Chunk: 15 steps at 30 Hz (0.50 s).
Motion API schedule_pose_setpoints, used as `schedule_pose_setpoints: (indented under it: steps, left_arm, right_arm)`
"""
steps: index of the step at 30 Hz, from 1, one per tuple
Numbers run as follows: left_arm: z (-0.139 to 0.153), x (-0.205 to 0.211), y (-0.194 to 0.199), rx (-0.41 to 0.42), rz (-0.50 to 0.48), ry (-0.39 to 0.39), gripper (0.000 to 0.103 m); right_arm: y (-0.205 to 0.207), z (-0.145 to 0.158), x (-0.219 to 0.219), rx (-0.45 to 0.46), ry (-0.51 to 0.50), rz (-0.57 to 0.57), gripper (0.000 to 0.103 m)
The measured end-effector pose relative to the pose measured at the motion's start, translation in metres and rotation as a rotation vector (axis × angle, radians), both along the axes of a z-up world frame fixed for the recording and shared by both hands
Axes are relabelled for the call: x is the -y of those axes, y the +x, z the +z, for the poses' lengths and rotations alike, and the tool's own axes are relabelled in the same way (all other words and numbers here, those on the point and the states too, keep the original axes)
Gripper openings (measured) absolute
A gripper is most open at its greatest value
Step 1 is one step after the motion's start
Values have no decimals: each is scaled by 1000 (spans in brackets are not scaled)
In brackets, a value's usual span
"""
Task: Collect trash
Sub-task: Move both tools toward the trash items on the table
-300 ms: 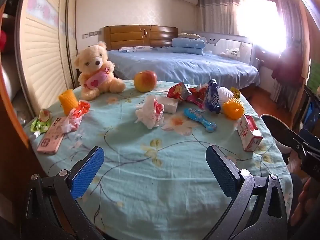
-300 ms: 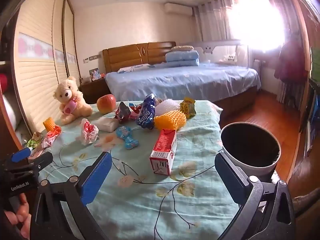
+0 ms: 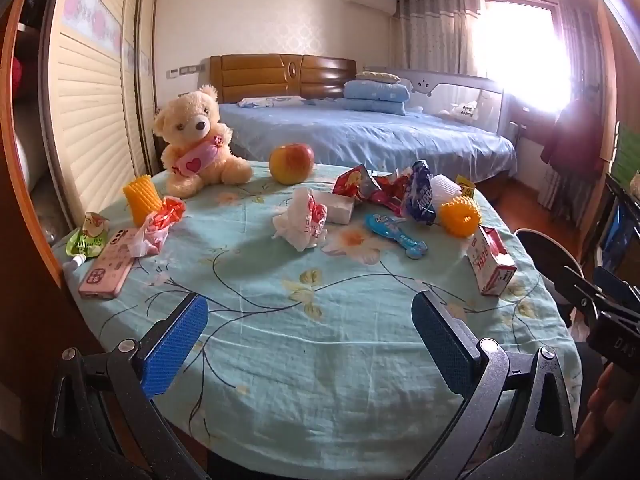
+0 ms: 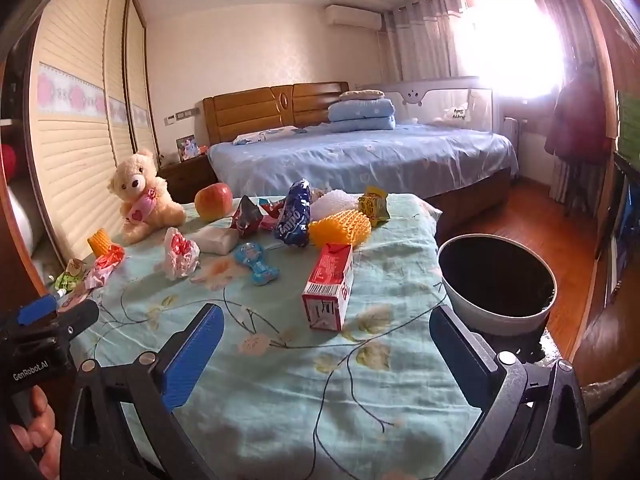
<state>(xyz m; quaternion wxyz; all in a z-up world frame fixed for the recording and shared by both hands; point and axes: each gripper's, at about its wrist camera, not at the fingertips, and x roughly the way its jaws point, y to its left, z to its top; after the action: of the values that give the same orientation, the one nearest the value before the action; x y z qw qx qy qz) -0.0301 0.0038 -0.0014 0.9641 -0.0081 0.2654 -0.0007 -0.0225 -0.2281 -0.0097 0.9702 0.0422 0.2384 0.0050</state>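
A bedroom with a blue-covered bed point(image 4: 360, 156) lies behind a bench point(image 4: 280, 380) draped in a pale green floral cloth, and litter is scattered over the far half of it. Both claws hover above the near edge with their blue pads spread wide and nothing between them: the left claw point(image 3: 310, 336) faces the middle of the clutter, the right claw point(image 4: 326, 344) points at a red and white carton point(image 4: 330, 286) standing just ahead of it. A dark bin point(image 4: 496, 280) sits beside the bench on the right.

The trash sits among things that are probably meant to stay. A crumpled white wrapper point(image 3: 302, 220) lies near a whole apple point(image 3: 291, 163); a teddy bear point(image 3: 196, 140) and a pink phone point(image 3: 108, 266) share the left side with a red wrapper point(image 3: 160, 224) that touches the phone. A grab at that wrapper could drag the phone toward the edge. The blue snack bag point(image 4: 294, 218), the yellow foam net point(image 4: 340, 226) and the wrappers around them overlap, so a pinch there may lift several at once or knock one off the bench. The carton is upright and looks light; a claw closing off-centre could tip it. Loose cloth may catch in the pads too. Whether the carton is empty cannot be told.
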Motion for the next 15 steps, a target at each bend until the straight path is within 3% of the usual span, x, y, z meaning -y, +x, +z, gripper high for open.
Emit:
schedule_pose_setpoints:
  steps: [15]
  left_arm:
    - [-2, 0, 0, -5, 11, 6, 103]
  right_arm:
    - [-1, -5, -6, -33, -36, -29, 103]
